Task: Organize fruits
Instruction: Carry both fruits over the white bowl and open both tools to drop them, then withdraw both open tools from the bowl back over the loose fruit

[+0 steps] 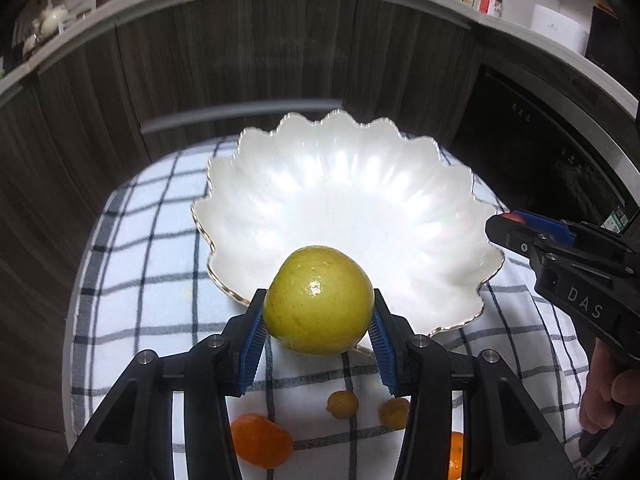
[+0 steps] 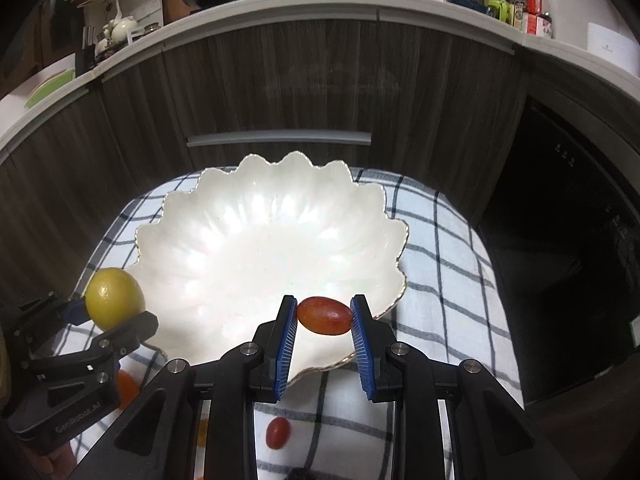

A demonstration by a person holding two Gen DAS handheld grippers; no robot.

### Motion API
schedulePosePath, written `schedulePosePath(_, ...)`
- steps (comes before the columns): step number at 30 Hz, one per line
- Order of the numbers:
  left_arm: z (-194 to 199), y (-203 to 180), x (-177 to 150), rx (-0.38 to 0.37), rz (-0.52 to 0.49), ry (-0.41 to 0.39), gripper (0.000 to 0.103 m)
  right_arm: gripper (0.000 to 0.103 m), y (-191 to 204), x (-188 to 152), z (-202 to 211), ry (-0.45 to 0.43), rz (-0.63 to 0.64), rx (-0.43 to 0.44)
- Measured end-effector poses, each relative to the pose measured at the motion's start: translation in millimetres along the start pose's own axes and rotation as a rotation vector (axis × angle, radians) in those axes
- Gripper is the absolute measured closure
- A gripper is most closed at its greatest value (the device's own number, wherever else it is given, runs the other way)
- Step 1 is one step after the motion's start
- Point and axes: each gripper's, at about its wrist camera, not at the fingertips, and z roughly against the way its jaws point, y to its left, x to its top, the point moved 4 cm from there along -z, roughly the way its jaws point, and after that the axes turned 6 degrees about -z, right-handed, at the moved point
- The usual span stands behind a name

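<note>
My left gripper (image 1: 319, 312) is shut on a yellow-green round fruit (image 1: 318, 300) and holds it over the near rim of a white scalloped bowl (image 1: 360, 168). The same fruit (image 2: 114, 298) and left gripper show at the left of the right wrist view. My right gripper (image 2: 324, 316) is shut on a red grape (image 2: 325, 315) above the near rim of the bowl (image 2: 280, 200). It also shows at the right edge of the left wrist view, where its fingertips (image 1: 505, 222) grip the grape. The bowl holds nothing.
The bowl sits on a blue-and-white checked cloth (image 1: 152, 288). On the cloth near me lie an orange (image 1: 262, 440), two small yellow-brown fruits (image 1: 342, 404), another orange piece (image 1: 456, 454) and a second red grape (image 2: 278, 433). Dark wooden cabinets (image 1: 240, 60) stand behind.
</note>
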Motion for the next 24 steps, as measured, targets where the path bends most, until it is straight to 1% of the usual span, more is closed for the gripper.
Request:
schedulePosePath(3, -6, 2, 0, -0.007, 0.015, 0.025, 0.056, 0.074, 0, -1, -10, 0.028, -0.003, 0.002)
schedulePosePath(10, -8, 0, 1, 0.008, 0.008, 0.03, 0.055, 0.074, -1, -4, -22, 0.083, -0.019, 0.021)
schedulePosePath(11, -8, 0, 1, 0.011, 0.007, 0.033, 0.051, 0.073, 0, -4, -22, 0.086, -0.017, 0.021)
schedulePosePath(12, -8, 0, 1, 0.013, 0.009, 0.032, 0.044, 0.068, 0, -4, -23, 0.088, -0.014, 0.019)
schedulePosePath(13, -7, 1, 1, 0.023, 0.012, 0.027, 0.028, 0.056, 0, -4, -22, 0.089, -0.014, 0.015)
schedulePosePath(14, -5, 3, 2, 0.041, 0.018, 0.012, 0.019, 0.049, -1, -3, -22, 0.086, -0.017, 0.01)
schedulePosePath(15, -3, 4, 2, 0.054, 0.02, 0.002, 0.018, 0.039, -2, -3, -20, 0.079, -0.024, 0.005)
schedulePosePath(16, -1, 5, 3, 0.064, 0.021, -0.002, 0.017, 0.035, -3, -2, -19, 0.07, -0.029, 0.006)
schedulePosePath(20, 2, 12, 4, 0.091, 0.042, -0.006, 0.013, 0.033, -6, 2, -13, 0.045, -0.03, -0.029)
schedulePosePath(22, 4, 16, 4, 0.105, 0.051, -0.013, 0.009, 0.027, -6, 4, -10, 0.03, -0.03, -0.044)
schedulePosePath(24, 6, 17, 3, 0.109, 0.055, -0.02, 0.007, 0.025, -6, 5, -6, 0.01, -0.026, -0.058)
